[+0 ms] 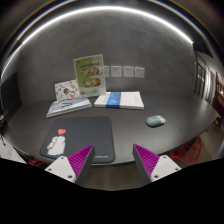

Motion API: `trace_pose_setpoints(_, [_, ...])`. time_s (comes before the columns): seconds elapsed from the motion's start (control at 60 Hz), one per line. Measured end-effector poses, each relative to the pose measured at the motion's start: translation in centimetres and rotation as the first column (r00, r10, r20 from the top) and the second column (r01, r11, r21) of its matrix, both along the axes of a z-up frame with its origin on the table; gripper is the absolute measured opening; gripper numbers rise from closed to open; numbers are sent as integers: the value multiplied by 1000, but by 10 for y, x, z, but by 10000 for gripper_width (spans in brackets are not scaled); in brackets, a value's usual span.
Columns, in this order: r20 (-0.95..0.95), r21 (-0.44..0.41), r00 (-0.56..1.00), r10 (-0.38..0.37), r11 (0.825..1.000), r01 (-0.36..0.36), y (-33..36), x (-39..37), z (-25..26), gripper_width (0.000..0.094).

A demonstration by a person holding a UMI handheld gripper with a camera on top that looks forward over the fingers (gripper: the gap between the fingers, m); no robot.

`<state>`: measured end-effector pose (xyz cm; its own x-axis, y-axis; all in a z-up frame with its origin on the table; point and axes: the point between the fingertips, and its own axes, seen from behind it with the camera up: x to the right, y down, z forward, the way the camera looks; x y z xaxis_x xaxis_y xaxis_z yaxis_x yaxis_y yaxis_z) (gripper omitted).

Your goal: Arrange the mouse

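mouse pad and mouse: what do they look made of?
Mouse pad: dark grey, matte, no glare, lying flat; likely fabric over foam.
Mouse: pale grey-green, smooth and rounded; probably moulded plastic, too small to be sure.
Claw is open, with both beyond its fingers.

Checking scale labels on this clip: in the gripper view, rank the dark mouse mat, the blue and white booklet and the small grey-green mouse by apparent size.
1. Dark rectangular mouse mat, just ahead of the open gripper; nearness inflates it.
2. Blue and white booklet, farther back.
3. Small grey-green mouse, clearly smallest.
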<state>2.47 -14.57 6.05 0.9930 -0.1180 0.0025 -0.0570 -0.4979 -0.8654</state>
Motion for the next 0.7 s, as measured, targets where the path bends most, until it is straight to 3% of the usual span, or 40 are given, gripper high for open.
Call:
trace_pose_setpoints(0.233, [-12,-6,996,-93,996,93,2,76,-12,789])
trace_pose_setpoints(0.417, [-66,-26,976,-207,978,206,40,146,-38,827])
trace_pose_setpoints(0.7, [-69,-31,965,-252,968,250,133,203,-66,842])
